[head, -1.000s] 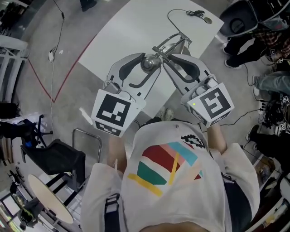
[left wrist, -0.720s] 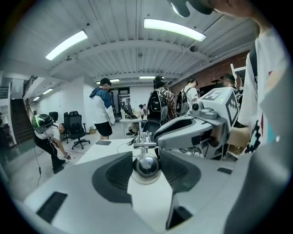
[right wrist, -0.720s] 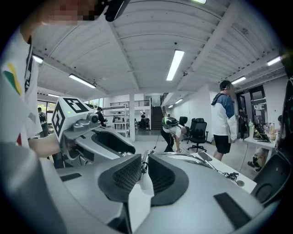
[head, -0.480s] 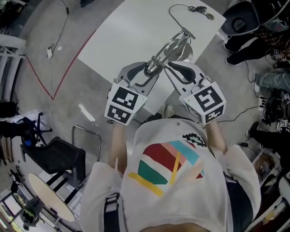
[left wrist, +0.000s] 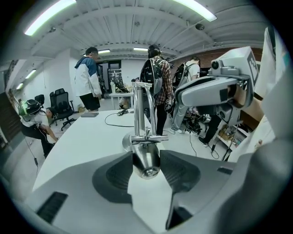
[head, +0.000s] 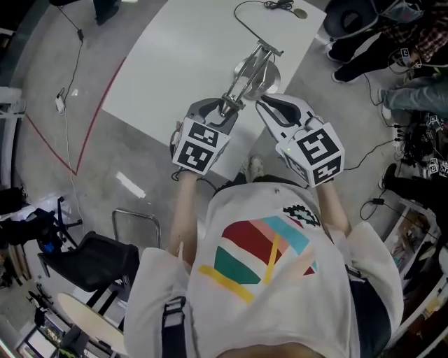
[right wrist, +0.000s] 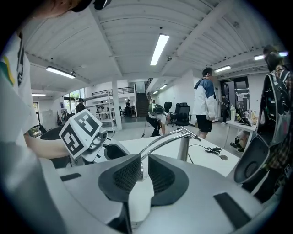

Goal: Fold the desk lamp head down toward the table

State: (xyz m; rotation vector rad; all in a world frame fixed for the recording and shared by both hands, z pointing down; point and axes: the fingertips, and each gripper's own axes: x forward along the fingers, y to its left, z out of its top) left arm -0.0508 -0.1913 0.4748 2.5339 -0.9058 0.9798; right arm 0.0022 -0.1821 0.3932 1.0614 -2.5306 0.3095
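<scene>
A chrome desk lamp stands on the white table (head: 175,63), its round base (head: 266,75) near the table's right edge. Its twin-rod arm (head: 246,66) slopes down toward me. My left gripper (head: 222,106) is shut on the chrome lamp head (left wrist: 145,160), which sits between both pads, low over the tabletop. The right gripper (head: 262,103) is beside it, shut on the thin lamp arm (right wrist: 158,141), whose rods run in between its pads (right wrist: 122,172). The lamp's upright post (right wrist: 184,147) rises behind.
A black cable (head: 245,14) trails from the lamp across the far end of the table. Several people (left wrist: 155,84) stand past that end. A black chair (head: 94,255) sits on the floor at my left. The table's near edge (head: 150,136) is just below the grippers.
Both grippers have sunk toward the table with the lamp head, and the lamp arm leans lower. The right jaws have closed on the arm.
</scene>
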